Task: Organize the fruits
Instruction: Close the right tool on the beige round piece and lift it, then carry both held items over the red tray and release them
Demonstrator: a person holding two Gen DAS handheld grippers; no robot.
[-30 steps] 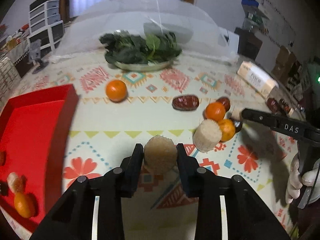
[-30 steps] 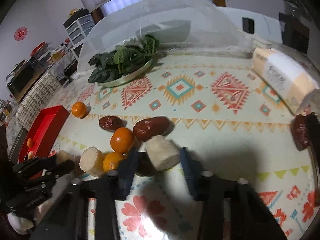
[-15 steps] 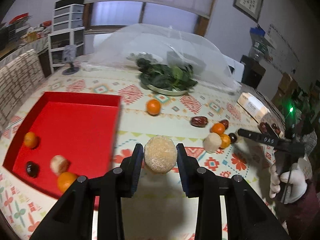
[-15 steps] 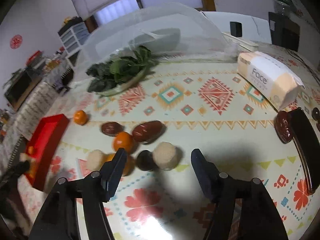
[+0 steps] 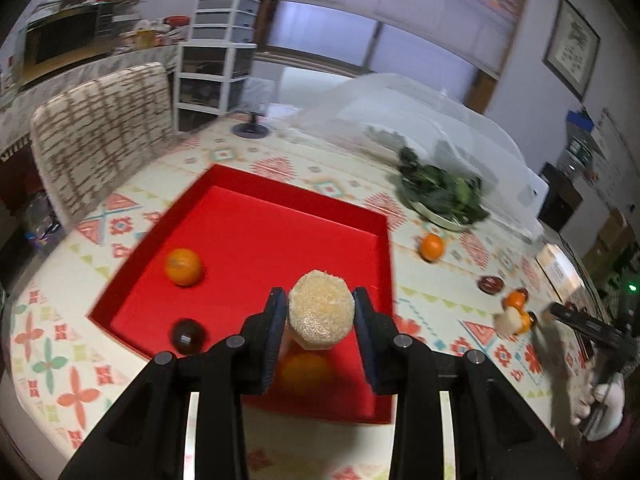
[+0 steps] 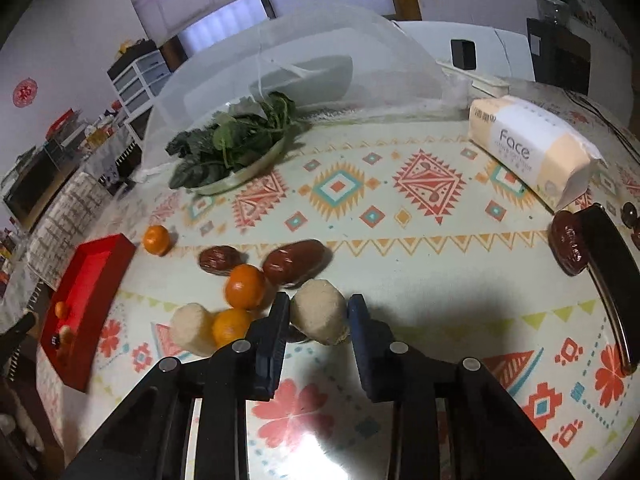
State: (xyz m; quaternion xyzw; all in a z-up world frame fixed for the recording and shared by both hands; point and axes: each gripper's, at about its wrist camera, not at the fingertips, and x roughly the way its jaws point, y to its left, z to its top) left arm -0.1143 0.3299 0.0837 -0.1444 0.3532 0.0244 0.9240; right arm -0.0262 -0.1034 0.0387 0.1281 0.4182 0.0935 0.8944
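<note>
My left gripper (image 5: 320,312) is shut on a beige rough round fruit (image 5: 321,309) and holds it above the near right part of the red tray (image 5: 248,184). The tray holds an orange (image 5: 183,266), a dark round fruit (image 5: 187,335) and another orange (image 5: 306,372) under the jaws. My right gripper (image 6: 318,316) is low over the table with its jaws around a second beige fruit (image 6: 319,311), touching or nearly touching it. Beside it lie two oranges (image 6: 245,285), a third beige fruit (image 6: 192,329) and two brown dates (image 6: 294,261).
A lone orange (image 6: 157,239) lies near the red tray (image 6: 86,280). A plate of leafy greens (image 6: 230,148) sits under a mesh food cover (image 6: 304,60). A tissue pack (image 6: 528,146) and a date (image 6: 566,240) by a dark tray (image 6: 612,264) are at the right. A chair (image 5: 100,136) stands at the left.
My left gripper carried its beige fruit left, from over the tablecloth to above the red tray. My right gripper narrowed from wide open and moved down around the second beige fruit.
</note>
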